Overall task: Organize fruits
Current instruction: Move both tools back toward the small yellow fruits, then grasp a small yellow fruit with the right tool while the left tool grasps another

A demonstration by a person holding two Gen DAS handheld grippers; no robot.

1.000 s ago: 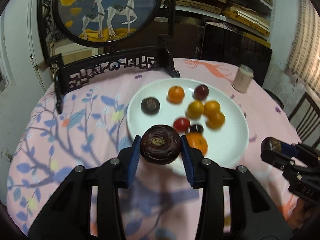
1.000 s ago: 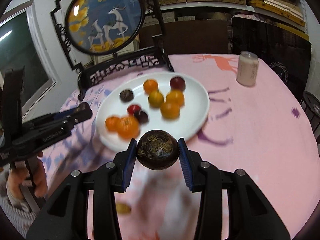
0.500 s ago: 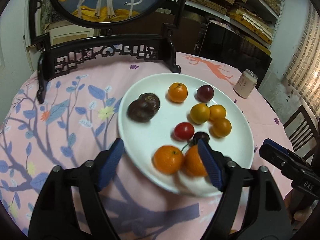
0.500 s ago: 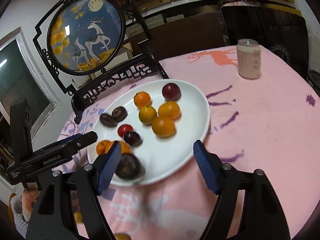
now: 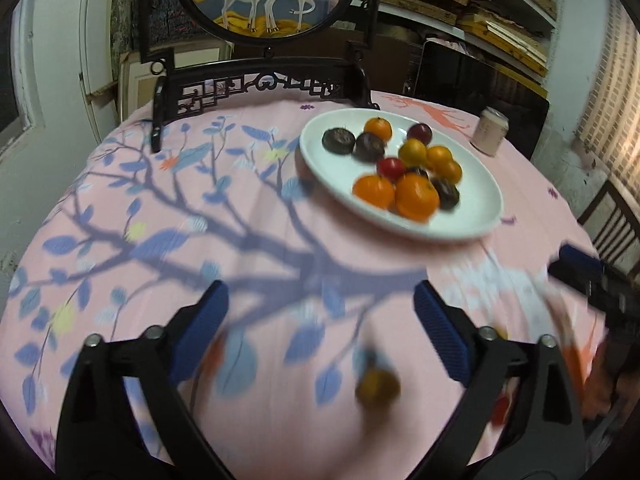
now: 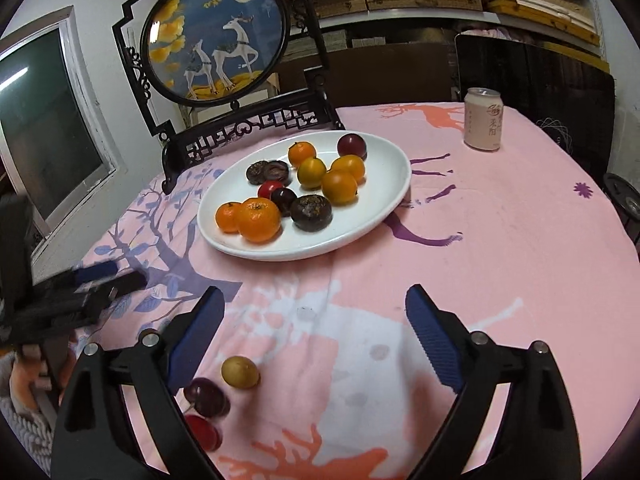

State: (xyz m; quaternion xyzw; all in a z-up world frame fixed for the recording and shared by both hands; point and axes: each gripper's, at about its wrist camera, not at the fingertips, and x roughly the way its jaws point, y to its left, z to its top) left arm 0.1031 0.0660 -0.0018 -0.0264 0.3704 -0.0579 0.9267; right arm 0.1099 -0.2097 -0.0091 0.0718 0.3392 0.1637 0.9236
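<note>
**Q:** White plate, is that where the fruit stands?

**A:** Yes. It sits upper centre of my right view, on the pink bench. A second ago each of my tools pinched a dark round fruit; now both are down on the plate. One dark fruit lies at the plate's near side beside the big orange, the other at the far left rim touching its twin.

**Q:** And the tools?

**A:** My left tool is spread wide with nothing between the pads, pulled back over the bench. My right tool is spread and empty too.

**Q:** So what remains?

**A:** Loose fruit low in the frame. A yellow-green fruit, a dark plum and a red fruit lie just beside my right tool's left finger. The left view shows a blurred yellowish fruit at lower centre; I cannot tell if it is the same one. I judge the next pick is down there, and small round fruit may roll.
</note>
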